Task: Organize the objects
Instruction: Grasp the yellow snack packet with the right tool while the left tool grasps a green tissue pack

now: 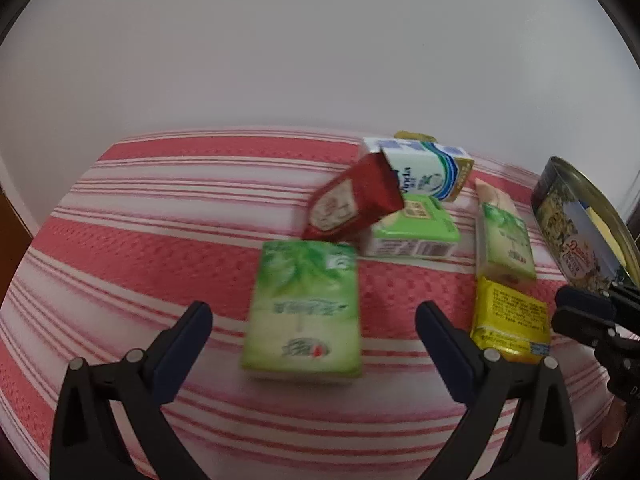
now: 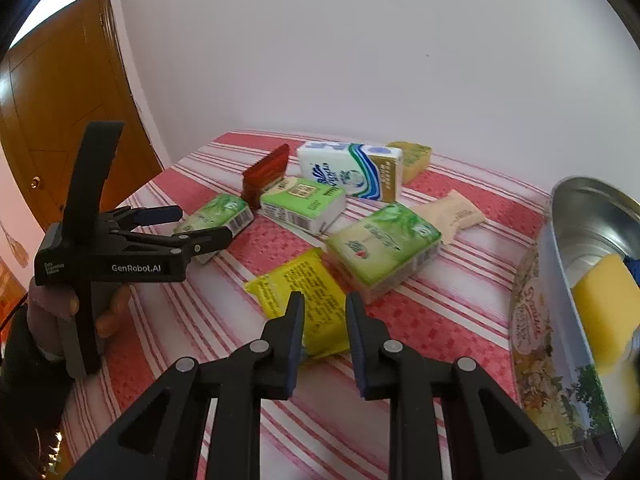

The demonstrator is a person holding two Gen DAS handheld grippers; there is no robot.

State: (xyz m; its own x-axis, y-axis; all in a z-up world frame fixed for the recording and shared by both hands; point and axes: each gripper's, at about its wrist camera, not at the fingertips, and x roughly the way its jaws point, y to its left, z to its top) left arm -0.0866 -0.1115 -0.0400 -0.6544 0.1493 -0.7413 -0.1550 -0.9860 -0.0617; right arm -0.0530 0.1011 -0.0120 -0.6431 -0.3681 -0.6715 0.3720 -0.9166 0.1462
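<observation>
Left gripper (image 1: pixel 314 316) jaws spread, green tissue pack (image 1: pixel 304 308) between them: light, soft; grip its long sides. Right gripper (image 2: pixel 323 304) jaws narrowly parted, empty.

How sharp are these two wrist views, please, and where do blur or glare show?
Left wrist view: motion blur smears the green tissue pack between the open left gripper fingers. Right wrist view: sharper; the yellow packet print is visible, glare brightens the tin interior. Both views: fisheye bending at the edges.
</observation>
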